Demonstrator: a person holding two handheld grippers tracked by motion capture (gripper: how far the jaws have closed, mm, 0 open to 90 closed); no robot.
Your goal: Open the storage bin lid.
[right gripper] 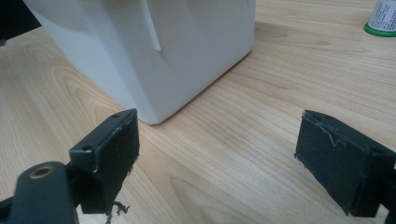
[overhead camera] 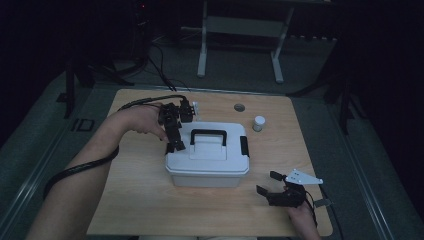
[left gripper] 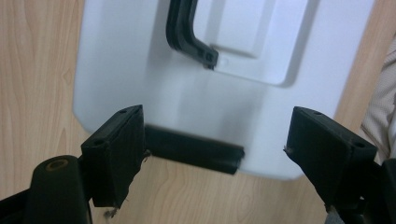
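While the white box [overhead camera: 207, 155] stands shut at mid-table, the following is observed.
Left gripper [overhead camera: 175, 131]: held over the box's left end, jaws spread wide, nothing grasped.
Left latch [left gripper: 194, 150]: seen between and just beyond the jaws, long axis across the gap.
Right gripper [overhead camera: 270, 184]: released, parked near the box's right front corner.
Nearer hand: left is judged nearer to the latch.

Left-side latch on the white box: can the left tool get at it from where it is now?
Probably yes. The left tool hangs open right above the black latch, which lies between its jaws on the white box, with nothing between.
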